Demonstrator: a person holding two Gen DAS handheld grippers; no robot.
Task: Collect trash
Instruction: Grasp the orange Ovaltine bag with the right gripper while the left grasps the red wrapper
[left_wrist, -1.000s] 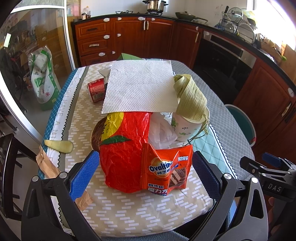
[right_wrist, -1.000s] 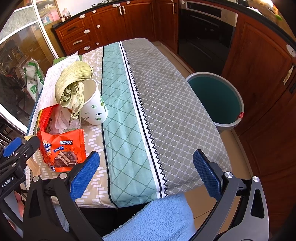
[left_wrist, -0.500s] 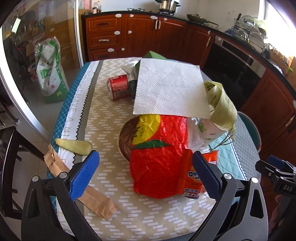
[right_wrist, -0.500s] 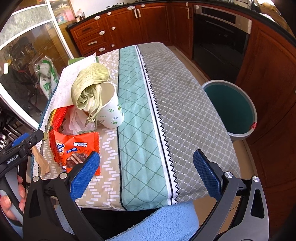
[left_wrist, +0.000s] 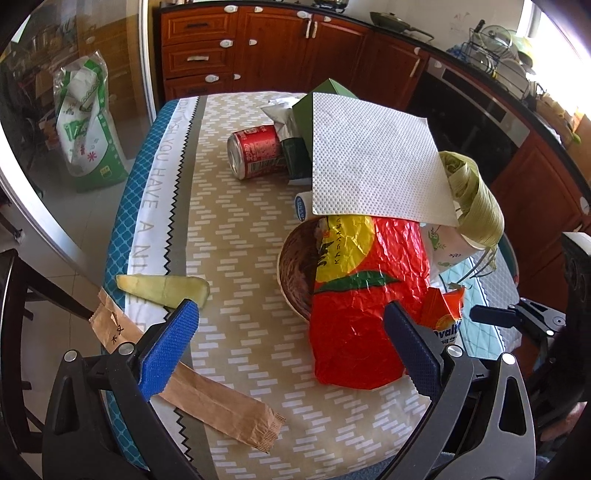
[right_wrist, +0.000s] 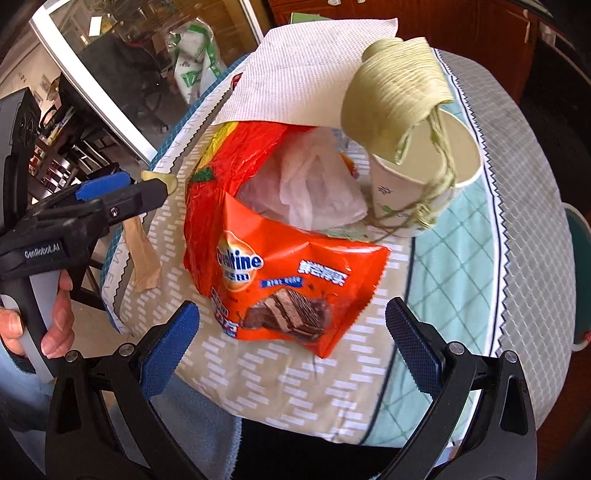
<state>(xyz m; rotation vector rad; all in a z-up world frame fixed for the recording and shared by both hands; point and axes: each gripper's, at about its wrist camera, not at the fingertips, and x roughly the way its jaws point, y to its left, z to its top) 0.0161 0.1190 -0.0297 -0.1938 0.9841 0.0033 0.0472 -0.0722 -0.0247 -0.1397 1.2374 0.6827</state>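
Observation:
Trash lies piled on the table. A crumpled red and yellow bag (left_wrist: 354, 295) covers a brown bowl (left_wrist: 293, 266), with a white paper towel (left_wrist: 373, 162) on top. An orange Ovaltine wrapper (right_wrist: 291, 284) lies at the front of the pile, just beyond my open right gripper (right_wrist: 291, 341). A paper cup (right_wrist: 421, 192) holds a bundle of green leaf strips (right_wrist: 395, 88). A red can (left_wrist: 256, 151) lies on its side further back. A brown paper sleeve (left_wrist: 207, 398) and a pale peel (left_wrist: 162, 290) lie by my left gripper (left_wrist: 291, 343), which is open and empty.
A green box (left_wrist: 325, 92) and a silver wrapper (left_wrist: 280, 114) sit behind the can. A teal bin (right_wrist: 581, 280) stands on the floor right of the table. A hand (right_wrist: 55, 317) holds the left gripper's handle. Wooden cabinets (left_wrist: 258, 48) line the back wall; a chair (left_wrist: 22, 295) stands left.
My left gripper has swung left, bringing the paper sleeve and peel nearer. My right gripper has moved left and closer to the Ovaltine wrapper, which now fills its view. Both stay open.

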